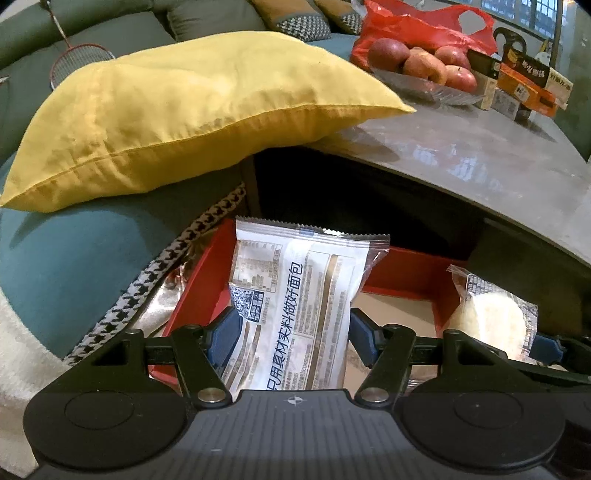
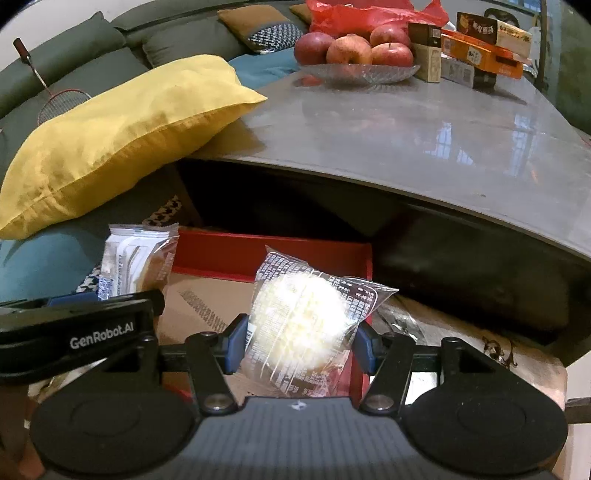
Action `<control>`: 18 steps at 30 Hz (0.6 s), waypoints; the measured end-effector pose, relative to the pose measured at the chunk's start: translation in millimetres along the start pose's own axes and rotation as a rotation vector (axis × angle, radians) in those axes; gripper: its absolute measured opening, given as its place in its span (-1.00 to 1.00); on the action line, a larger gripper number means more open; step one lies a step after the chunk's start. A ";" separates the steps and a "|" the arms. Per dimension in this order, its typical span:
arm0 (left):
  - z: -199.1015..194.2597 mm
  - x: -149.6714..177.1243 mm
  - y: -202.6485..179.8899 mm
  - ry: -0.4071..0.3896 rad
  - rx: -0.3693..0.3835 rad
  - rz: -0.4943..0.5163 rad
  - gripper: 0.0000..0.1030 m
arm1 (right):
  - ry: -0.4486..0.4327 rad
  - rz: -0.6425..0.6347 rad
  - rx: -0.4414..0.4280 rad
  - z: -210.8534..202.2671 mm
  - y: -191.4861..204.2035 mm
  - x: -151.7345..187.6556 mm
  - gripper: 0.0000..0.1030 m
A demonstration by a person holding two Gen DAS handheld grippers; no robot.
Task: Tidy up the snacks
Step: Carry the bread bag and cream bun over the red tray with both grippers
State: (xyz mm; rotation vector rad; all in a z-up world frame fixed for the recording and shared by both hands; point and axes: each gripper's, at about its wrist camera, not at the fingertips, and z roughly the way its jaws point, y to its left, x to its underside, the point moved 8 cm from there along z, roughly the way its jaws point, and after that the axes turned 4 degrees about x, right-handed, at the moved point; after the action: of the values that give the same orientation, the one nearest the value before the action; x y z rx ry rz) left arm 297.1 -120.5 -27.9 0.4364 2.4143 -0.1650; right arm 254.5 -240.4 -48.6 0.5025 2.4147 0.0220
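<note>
My left gripper (image 1: pixel 293 326) is shut on a white bread packet (image 1: pixel 295 295) with printed text, held upright above a red box (image 1: pixel 199 288) with a cardboard floor. My right gripper (image 2: pixel 300 341) is shut on a clear packet with a round pale cake (image 2: pixel 303 325), over the same red box (image 2: pixel 273 247). In the left wrist view the cake packet (image 1: pixel 493 317) shows at the right. The right wrist view catches the bread packet (image 2: pixel 136 262) and the left gripper's body at the left.
A yellow cushion (image 1: pixel 177 114) lies on a teal sofa seat (image 1: pixel 74 266) and overlaps the grey table (image 1: pixel 480 155). At the table's far end stand a glass dish of apples (image 2: pixel 354 50), a red plastic bag (image 1: pixel 417 26) and snack boxes (image 2: pixel 480 48). A badminton racket (image 1: pixel 79 55) rests on the sofa.
</note>
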 end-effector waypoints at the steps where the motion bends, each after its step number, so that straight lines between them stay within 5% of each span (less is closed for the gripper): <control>1: 1.9 -0.4 0.3 0.000 -0.003 0.001 0.37 | 0.002 -0.002 0.001 2.7 0.9 -0.2 0.02; 11: 20.9 -0.4 2.3 0.013 -0.029 0.004 0.35 | 0.028 -0.004 0.008 25.0 0.7 0.6 0.02; 13: 24.8 0.5 -1.0 0.019 -0.014 0.011 -0.05 | 0.035 -0.006 0.006 29.9 1.4 0.6 0.02; 18: 38.0 5.5 -0.6 0.052 -0.023 0.004 0.17 | 0.068 -0.013 0.026 44.0 0.3 4.9 0.03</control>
State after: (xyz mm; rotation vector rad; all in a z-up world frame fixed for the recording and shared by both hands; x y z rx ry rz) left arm 315.7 -128.3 -60.7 0.4403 2.4636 -0.1251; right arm 278.2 -243.3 -85.8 0.5047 2.4875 0.0023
